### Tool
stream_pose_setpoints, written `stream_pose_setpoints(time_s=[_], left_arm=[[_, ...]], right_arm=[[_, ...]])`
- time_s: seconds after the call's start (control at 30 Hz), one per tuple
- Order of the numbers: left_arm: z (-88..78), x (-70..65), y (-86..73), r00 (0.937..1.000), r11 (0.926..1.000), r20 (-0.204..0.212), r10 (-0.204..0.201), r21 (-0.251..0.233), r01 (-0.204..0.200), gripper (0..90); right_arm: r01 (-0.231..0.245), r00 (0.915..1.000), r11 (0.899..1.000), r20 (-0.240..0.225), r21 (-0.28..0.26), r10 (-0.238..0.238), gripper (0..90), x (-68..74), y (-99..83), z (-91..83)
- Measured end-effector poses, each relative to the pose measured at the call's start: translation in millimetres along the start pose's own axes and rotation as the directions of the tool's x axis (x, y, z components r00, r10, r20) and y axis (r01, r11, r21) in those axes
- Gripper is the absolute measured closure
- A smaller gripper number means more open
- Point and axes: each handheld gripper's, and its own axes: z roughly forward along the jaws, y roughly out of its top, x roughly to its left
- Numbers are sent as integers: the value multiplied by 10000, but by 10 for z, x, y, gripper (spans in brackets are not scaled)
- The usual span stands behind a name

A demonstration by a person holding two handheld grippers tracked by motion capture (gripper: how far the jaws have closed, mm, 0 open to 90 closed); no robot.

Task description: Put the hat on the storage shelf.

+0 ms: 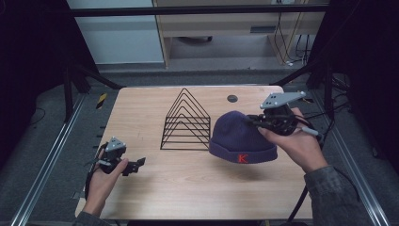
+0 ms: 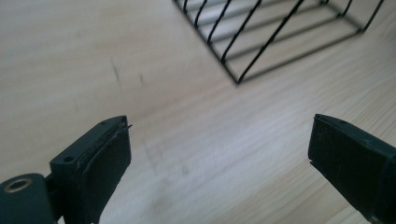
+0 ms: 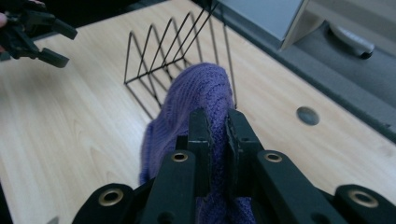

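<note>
1. The high view is dim. The sides of the room are almost black.
2. The wooden table (image 1: 188, 174) is the brightest part. Light seems to come from above.
3. The purple hat (image 1: 240, 136) drops a soft dark shadow on the table below it.
4. The wire rack (image 1: 187, 121) shows thin and sharp there.
5. The left gripper view is bright and pale. Its black jaws look fuzzy up close.
6. In the right gripper view, the jaws are sharp, but the far floor is blurry.
</note>
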Motion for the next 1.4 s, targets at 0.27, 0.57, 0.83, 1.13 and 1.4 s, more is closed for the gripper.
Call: stream_pose_setpoints(time_s=[0.27, 0.57, 0.83, 1.13, 1.4], left_arm=[[-202, -67, 748, 9973, 9943, 374, 636, -876, -601, 50], [-299, -14, 1041, 9945, 9940, 978, 362, -1067, -256, 54], [-482, -117, 1314, 9862, 9839, 1429, 835, -1685, -589, 54], [-498, -335, 1435, 9755, 9757, 1672, 1431, -1891, -1107, 50], [-496, -550, 1494, 9620, 9689, 2010, 1848, -2011, -1442, 55]], right_arm=[[184, 9996, 9995, 237, -244, -178, 821, -148, 308, -66], [412, 9982, 9979, 459, -504, -389, 821, -154, 515, -49], [450, 9980, 9937, 483, -1028, -402, 821, -81, 707, -112], [577, 9973, 9893, 534, -1339, -509, 821, 88, 866, -158], [551, 9985, 9829, 65, -1755, -549, 820, 190, 926, -139]])
